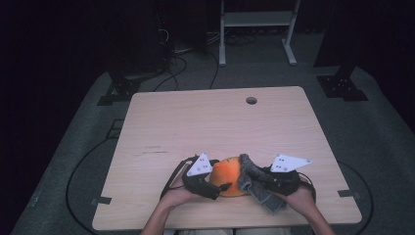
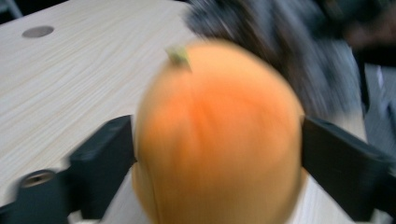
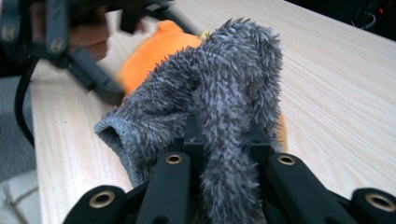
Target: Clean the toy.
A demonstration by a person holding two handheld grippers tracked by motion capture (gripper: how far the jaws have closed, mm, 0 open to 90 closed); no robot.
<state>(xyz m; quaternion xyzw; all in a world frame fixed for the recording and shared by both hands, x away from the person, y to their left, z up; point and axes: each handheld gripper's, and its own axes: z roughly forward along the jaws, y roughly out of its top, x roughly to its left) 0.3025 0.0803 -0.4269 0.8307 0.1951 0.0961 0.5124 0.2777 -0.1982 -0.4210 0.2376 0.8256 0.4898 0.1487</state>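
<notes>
At the near edge of the table (image 1: 161,117), the person's two hands hold the grippers close together, with an orange pumpkin (image 1: 229,175) between them.

The left gripper (image 1: 222,186) has its jaws spread wide, one on each side of the pumpkin (image 2: 217,135). In the left gripper view the black jaws stand right against the fruit's flanks, but the picture is blurred, so whether the pads press on it cannot be told. The pumpkin rests on the tabletop, its small green stem (image 2: 178,55) pointing up and away.

The right gripper (image 3: 223,135) has its jaws drawn nearly together on a fuzzy grey cloth (image 3: 219,88), a fold of which is pinched between them. In the high view the cloth (image 1: 255,185) drapes over the right side of the pumpkin and hangs down toward the person's right hand (image 1: 298,198), touching the fruit.

Beyond the pumpkin the wooden tabletop runs on to a small round hole (image 1: 251,100) near its far edge. Past the table a white metal frame (image 1: 257,19) stands on the dark floor.
</notes>
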